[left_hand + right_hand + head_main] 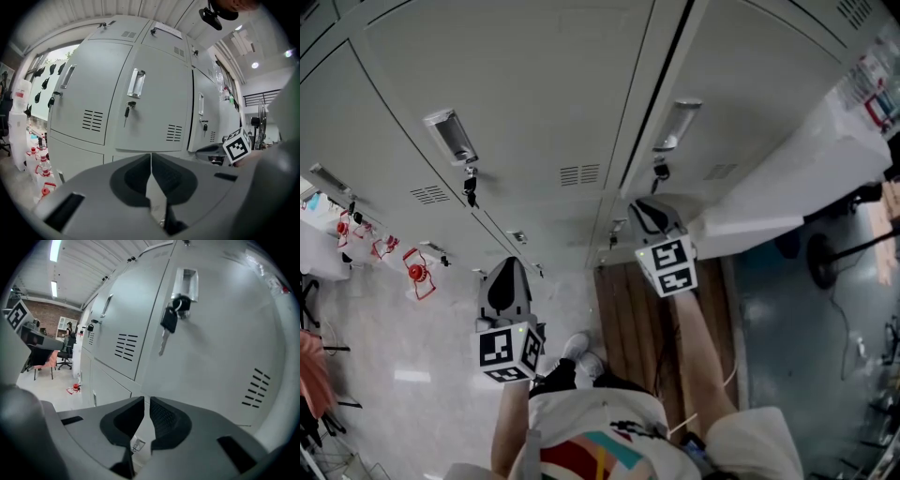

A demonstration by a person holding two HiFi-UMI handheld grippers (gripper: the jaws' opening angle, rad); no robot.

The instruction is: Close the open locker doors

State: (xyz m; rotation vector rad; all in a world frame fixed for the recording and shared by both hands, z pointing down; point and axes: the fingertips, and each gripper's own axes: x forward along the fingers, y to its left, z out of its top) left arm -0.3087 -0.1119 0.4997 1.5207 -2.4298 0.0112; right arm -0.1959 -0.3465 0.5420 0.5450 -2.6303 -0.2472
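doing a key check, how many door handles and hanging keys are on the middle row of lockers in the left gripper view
door handles: 3
hanging keys: 3
total: 6

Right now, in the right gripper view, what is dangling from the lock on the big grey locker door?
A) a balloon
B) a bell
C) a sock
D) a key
D: a key with a dark head hangs from the lock on the locker door, just under its handle.
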